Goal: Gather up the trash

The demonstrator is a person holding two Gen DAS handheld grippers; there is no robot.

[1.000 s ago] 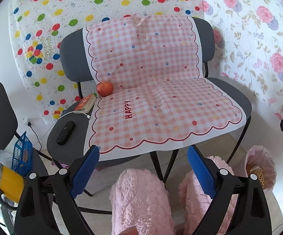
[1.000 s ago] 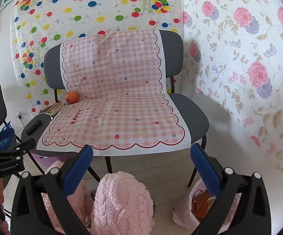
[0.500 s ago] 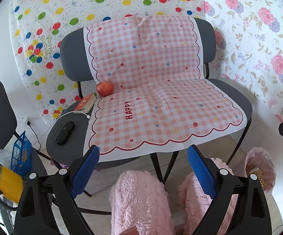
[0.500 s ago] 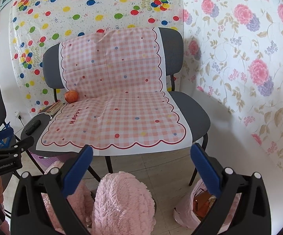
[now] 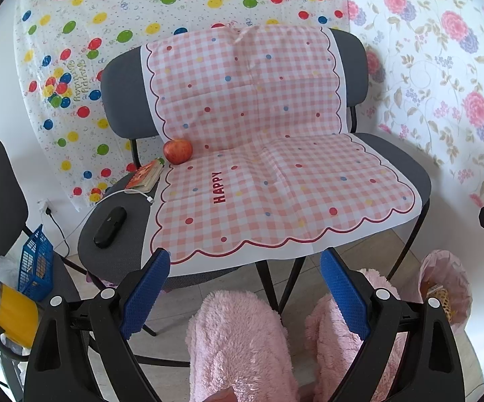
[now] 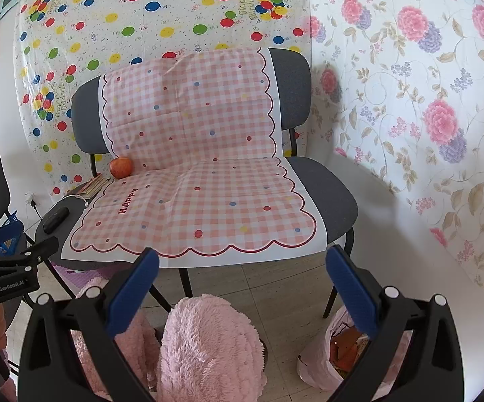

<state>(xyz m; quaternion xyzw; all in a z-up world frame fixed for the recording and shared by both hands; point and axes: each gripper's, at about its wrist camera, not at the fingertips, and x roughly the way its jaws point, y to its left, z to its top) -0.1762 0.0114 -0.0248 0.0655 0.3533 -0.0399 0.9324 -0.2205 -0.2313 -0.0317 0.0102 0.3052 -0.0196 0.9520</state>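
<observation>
Both grippers spread wide, holding nothing, facing the chair (image 5: pixel 396 174).
Left gripper (image 5: pixel 242 288) and right gripper (image 6: pixel 242 281) low over pink fuzzy knees (image 5: pixel 238 338); trash bag (image 6: pixel 322 358) on floor at right; apple (image 5: pixel 177 150), book (image 5: pixel 145 175), black case (image 5: pixel 110 222) on seat's left.

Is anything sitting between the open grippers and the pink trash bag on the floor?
Nothing visible blocks the right gripper from the pink trash bag, which sits open on the floor below its right finger. From the left gripper, the person's fluffy pink knee lies partly between it and the bag.
</observation>
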